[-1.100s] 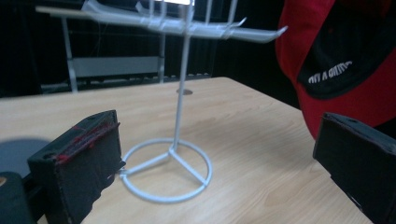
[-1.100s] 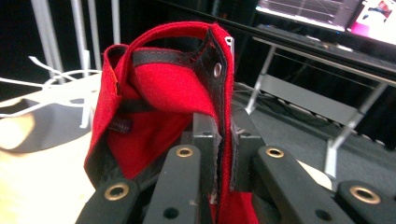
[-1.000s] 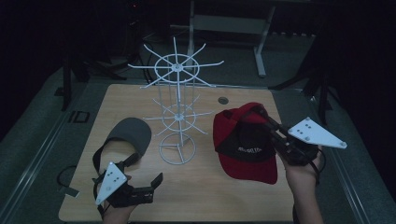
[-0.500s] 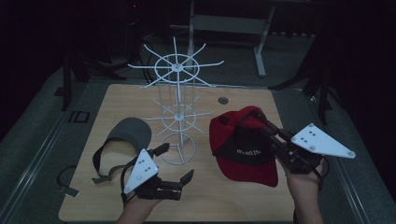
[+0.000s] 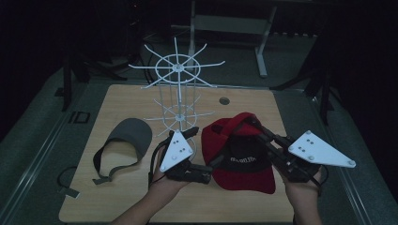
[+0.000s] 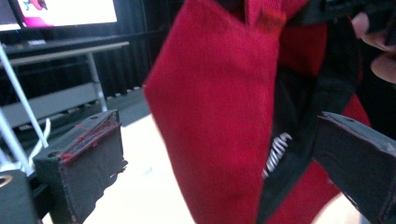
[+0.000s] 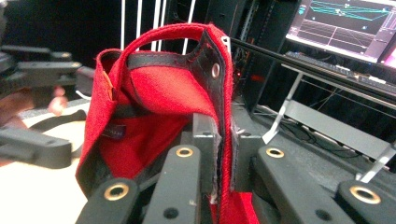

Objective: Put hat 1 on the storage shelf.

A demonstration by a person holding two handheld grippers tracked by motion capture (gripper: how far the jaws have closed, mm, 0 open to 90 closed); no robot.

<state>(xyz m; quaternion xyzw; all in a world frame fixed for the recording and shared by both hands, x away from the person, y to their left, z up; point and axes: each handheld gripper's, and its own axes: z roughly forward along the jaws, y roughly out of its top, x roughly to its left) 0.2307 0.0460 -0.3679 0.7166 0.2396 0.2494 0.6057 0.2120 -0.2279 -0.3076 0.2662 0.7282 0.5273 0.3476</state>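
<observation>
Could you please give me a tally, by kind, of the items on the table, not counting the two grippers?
Red caps: 1, the red cap, held up by the right gripper.
Grey visors: 1, the grey visor, lying flat at the left.
White wire racks: 1, the white wire rack, standing at the back.
Total: 3

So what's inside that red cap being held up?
The red cap shows red lining, a black sweatband and a small label inside. The right gripper pinches its edge, hiding fabric there. The crown's depth stays unseen.
</observation>
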